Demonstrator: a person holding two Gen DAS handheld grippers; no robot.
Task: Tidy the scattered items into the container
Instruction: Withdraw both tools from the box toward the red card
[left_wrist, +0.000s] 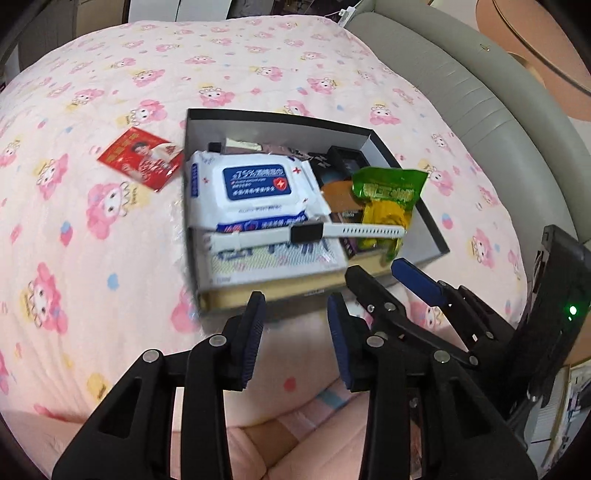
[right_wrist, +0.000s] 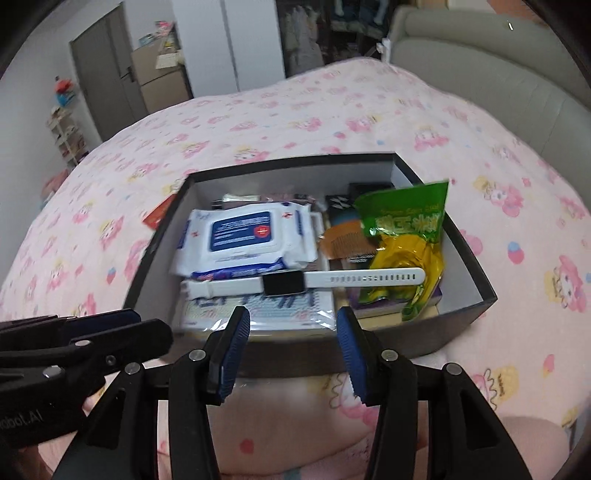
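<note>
Box (right_wrist: 458, 314), dark-walled, brims with packets; left claw (left_wrist: 295, 325) and right claw (right_wrist: 291, 350) gape empty.

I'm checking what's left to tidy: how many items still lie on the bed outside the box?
1: the red packet lies on the bedspread just left of the box. Others could lie out of view.
</note>
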